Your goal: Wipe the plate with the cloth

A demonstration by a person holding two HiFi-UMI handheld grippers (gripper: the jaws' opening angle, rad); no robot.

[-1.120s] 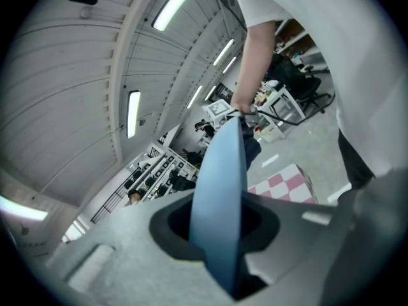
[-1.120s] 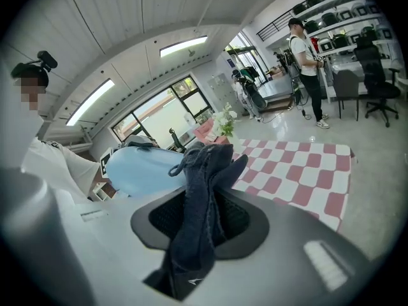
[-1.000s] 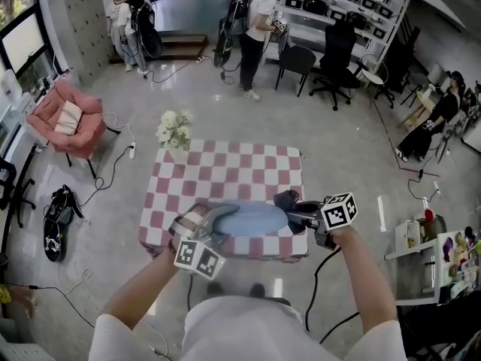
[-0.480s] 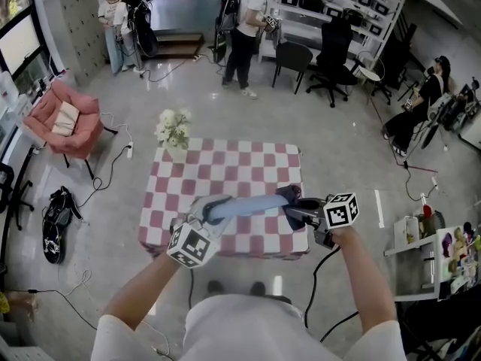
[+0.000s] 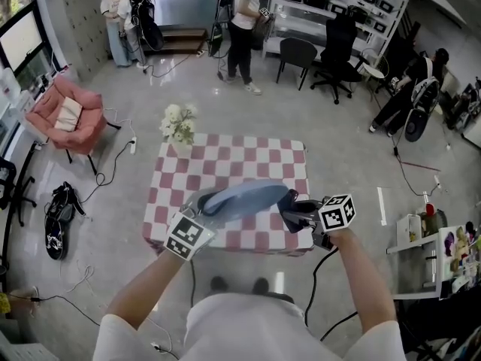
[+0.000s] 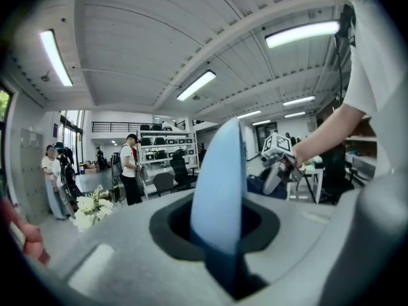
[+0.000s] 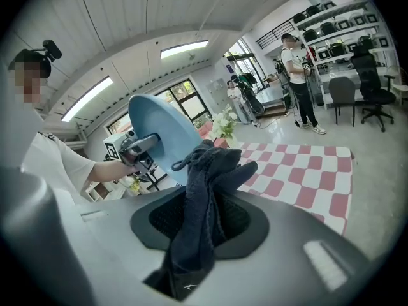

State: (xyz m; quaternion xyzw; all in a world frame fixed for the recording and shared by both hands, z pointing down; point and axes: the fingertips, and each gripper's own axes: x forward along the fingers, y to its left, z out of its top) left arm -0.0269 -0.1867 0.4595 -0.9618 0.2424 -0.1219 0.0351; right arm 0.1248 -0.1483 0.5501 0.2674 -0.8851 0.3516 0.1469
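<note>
We had the left gripper (image 5: 201, 207) clamped on the plate (image 5: 244, 195), tilted above the checked table (image 5: 225, 160), right gripper (image 5: 290, 211) pinching the cloth (image 7: 203, 199) just beside it; we judged steadying the plate and pressing cloth flat best.

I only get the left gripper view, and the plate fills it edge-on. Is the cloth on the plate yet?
Observer: Head view: the cloth, in the right tongs, sits at the plate's right rim; contact I cannot tell.
Operator: What's beneath the plate?
Observer: The checked table; the left tongs hold the plate tilted above it.
Operator: Cloth held securely?
Observer: Right gripper view: tongs shut on it, a bunch poking forward.
</note>
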